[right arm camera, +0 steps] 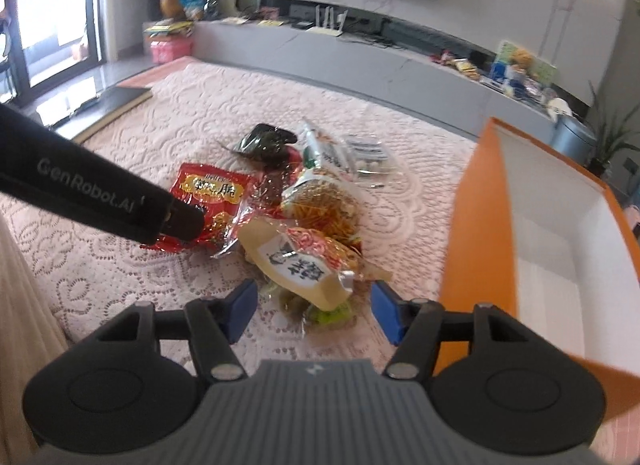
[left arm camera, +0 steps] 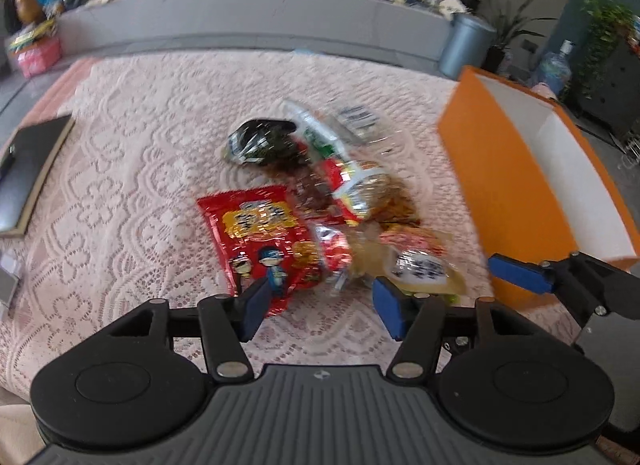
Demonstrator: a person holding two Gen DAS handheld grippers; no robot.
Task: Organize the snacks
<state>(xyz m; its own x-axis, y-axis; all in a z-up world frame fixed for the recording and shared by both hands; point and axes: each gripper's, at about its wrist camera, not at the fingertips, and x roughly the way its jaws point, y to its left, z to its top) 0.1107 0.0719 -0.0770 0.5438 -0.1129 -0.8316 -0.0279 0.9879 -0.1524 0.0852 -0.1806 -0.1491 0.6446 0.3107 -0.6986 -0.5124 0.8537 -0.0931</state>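
A heap of snack packets lies on the pink lace cloth (left arm camera: 132, 169). It includes a red foil packet (left arm camera: 260, 233) (right arm camera: 208, 189), a dark packet (left arm camera: 264, 141) (right arm camera: 264, 143), a bag of golden strips (left arm camera: 372, 193) (right arm camera: 320, 201) and a beige packet with a white label (left arm camera: 420, 269) (right arm camera: 296, 265). My left gripper (left arm camera: 322, 305) hangs open over the red packet's near edge. My right gripper (right arm camera: 312, 311) is open, with the beige packet's near end between its pads, untouched. One of the right gripper's fingers (left arm camera: 520, 274) shows beside the orange box (left arm camera: 500, 185) (right arm camera: 480, 225), whose white inside looks bare.
A black flat book or tablet (left arm camera: 28, 169) (right arm camera: 124, 99) lies at the cloth's far left edge. Behind the table runs a long grey bench (left arm camera: 256, 21) with toys and clutter. A grey bin (left arm camera: 468, 45) and potted plants stand at the right.
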